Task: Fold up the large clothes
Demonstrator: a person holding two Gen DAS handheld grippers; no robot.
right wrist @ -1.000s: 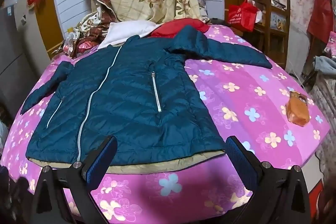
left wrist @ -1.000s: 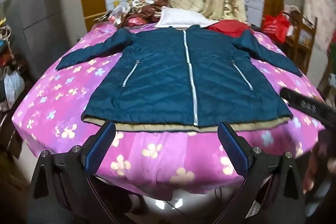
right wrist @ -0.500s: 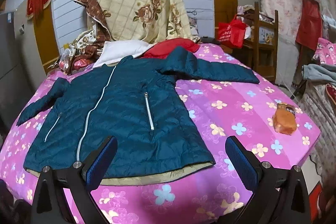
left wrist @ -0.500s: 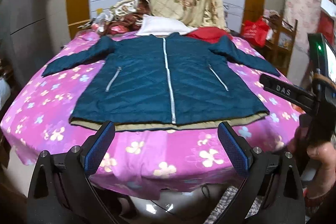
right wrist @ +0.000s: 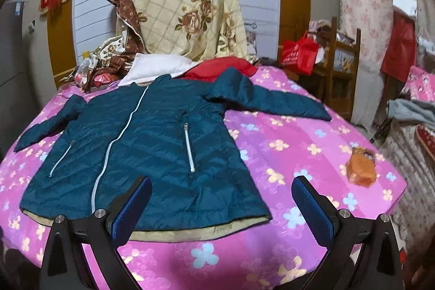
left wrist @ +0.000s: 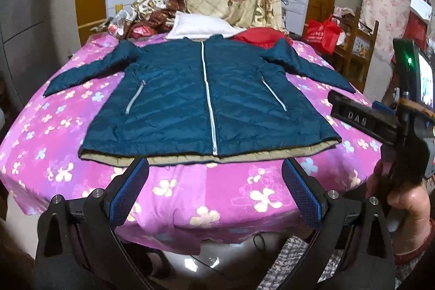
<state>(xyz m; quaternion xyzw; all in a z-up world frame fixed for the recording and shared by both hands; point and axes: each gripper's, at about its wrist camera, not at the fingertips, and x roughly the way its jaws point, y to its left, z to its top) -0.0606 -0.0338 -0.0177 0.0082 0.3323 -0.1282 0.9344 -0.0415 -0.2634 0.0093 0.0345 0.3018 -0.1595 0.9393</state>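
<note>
Jacket [left wrist: 206, 99], teal and quilted, lies flat and zipped on the pink floral bedspread [left wrist: 190, 197], collar toward the far edge, hem along the near edge, sleeves splayed out to either side. Its long axis runs straight away from both tools, zip pointing right back at us. Left gripper [left wrist: 214, 192] hangs off the near edge with jaws spread wide and nothing between them, lined up almost dead centre on the hem. Right gripper [right wrist: 221, 208] is spread wide too, empty, facing the hem's right-hand part, and looks the nearer tool to the right sleeve [right wrist: 269, 102]. An orange packet [right wrist: 361, 167] sits near the bedspread's right edge, well apart from the jacket. I'd judge no fold is started yet: each sleeve wants bringing in across the body.
</note>
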